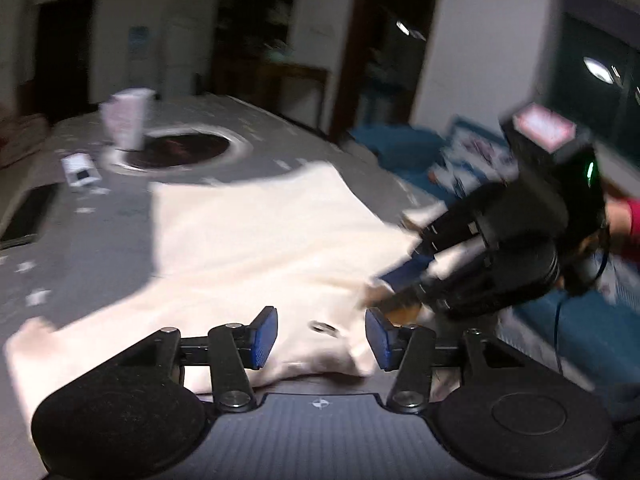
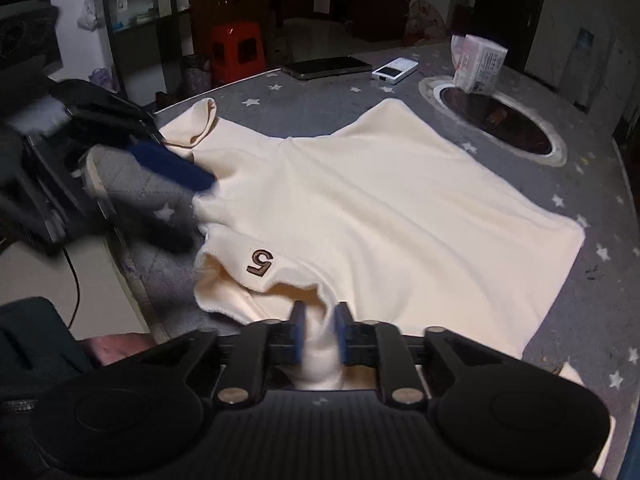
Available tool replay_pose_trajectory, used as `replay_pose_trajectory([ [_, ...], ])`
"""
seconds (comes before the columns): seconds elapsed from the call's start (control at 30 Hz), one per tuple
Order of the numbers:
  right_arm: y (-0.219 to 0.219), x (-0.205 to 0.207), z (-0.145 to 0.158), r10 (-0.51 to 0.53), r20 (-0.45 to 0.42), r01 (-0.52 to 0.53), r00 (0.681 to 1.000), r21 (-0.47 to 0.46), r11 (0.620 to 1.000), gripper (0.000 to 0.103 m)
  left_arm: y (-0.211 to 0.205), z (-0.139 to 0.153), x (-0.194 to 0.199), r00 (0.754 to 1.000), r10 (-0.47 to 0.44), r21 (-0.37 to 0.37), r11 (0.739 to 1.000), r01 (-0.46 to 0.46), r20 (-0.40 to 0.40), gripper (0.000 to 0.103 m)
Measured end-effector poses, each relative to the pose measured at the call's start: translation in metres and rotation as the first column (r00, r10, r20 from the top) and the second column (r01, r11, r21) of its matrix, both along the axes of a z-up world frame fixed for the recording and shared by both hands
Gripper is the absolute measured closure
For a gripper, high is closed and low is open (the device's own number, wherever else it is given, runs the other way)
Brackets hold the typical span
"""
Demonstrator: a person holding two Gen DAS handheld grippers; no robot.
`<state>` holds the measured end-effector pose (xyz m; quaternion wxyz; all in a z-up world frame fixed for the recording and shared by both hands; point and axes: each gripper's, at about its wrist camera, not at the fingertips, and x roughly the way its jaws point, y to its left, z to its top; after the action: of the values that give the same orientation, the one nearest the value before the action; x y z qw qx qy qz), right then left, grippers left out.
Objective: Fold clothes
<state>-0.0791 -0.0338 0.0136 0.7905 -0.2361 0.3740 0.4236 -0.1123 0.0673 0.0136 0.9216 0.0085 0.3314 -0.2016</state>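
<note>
Cream shirt with brown "5", perhaps bunched in right claw.

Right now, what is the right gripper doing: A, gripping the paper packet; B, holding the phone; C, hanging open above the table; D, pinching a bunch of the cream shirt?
D: the right gripper has its blue pads closed on a bunched fold of the cream shirt.
</note>
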Motion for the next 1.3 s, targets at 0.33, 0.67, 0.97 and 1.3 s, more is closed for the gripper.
replay_pose_trajectory([
  [0.33,-0.01,-0.022,0.005,0.09,-0.042,-0.09,0.995,-0.004,0.996,0.101,-0.006,-0.01,-0.004,0.997,-0.07,0.054,0.996,0.071,-0.03,0.091],
  [0.67,-0.031,-0.011,0.02,0.104,-0.174,-0.092,0.979,0.077,0.993,0.091,0.015,-0.002,0.013,0.98,-0.149,-0.013,0.989,0.148,-0.135,0.071],
  [0.97,-0.066,0.083,0.044,-0.2,-0.069,0.208,0.977,0.141,0.968,0.09,0.066,0.02,0.09,0.986,0.132,-0.03,0.99,-0.136,-0.106,0.066],
  [1.3,-0.043,0.194,0.028,-0.336,-0.058,0.341,0.94,0.178,0.923,0.09,0.106,0.018,0.191,0.914,0.389,-0.066,0.915,-0.398,-0.115,0.057],
])
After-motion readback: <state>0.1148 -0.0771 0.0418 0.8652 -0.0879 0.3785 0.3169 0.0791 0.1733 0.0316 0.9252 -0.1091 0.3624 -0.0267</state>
